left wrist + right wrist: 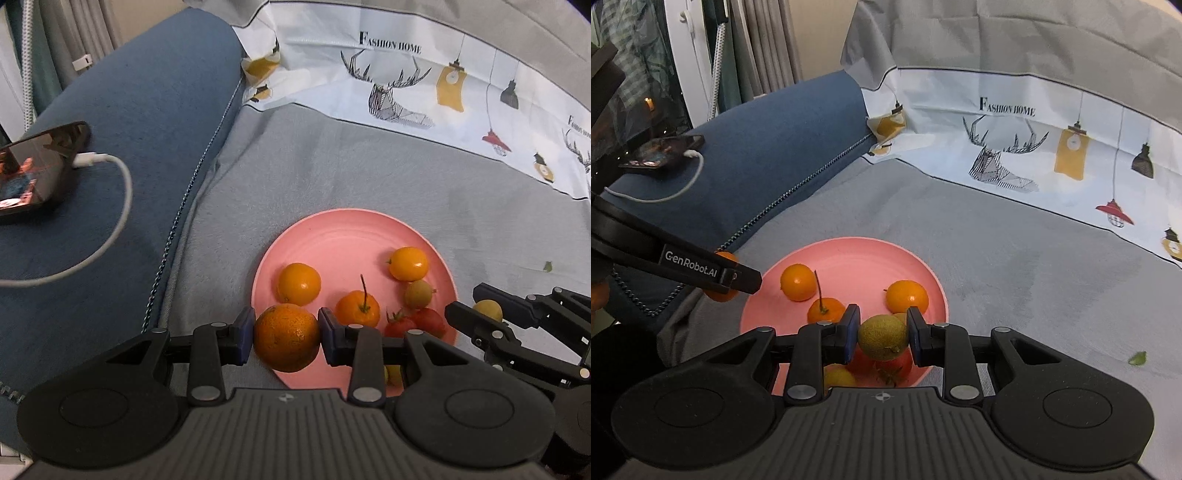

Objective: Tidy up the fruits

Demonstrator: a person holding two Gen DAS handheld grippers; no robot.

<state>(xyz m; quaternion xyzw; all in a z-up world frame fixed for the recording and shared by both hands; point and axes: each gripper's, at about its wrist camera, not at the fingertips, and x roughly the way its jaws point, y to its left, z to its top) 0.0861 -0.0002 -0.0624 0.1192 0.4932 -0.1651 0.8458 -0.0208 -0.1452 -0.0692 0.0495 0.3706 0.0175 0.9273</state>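
- The left gripper [286, 338] clamps a big orange [286, 338] from both sides, over the near left rim of the pink plate [332, 236].
- The right gripper [882, 338] is closed on a small yellow-green fruit [882, 336] above the plate's near edge.
- The fruit is roundish, with no clear long axis.
- A stemmed tangerine [357, 308] lies mid-plate, stalk pointing up.

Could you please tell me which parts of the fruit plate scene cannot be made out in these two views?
- Pink plate near rim: hidden by the left gripper in the left wrist view.
- Yellow fruit: half covered by the right gripper in the right wrist view.
- Phone screen: blurred, cut by the left wrist view's edge.
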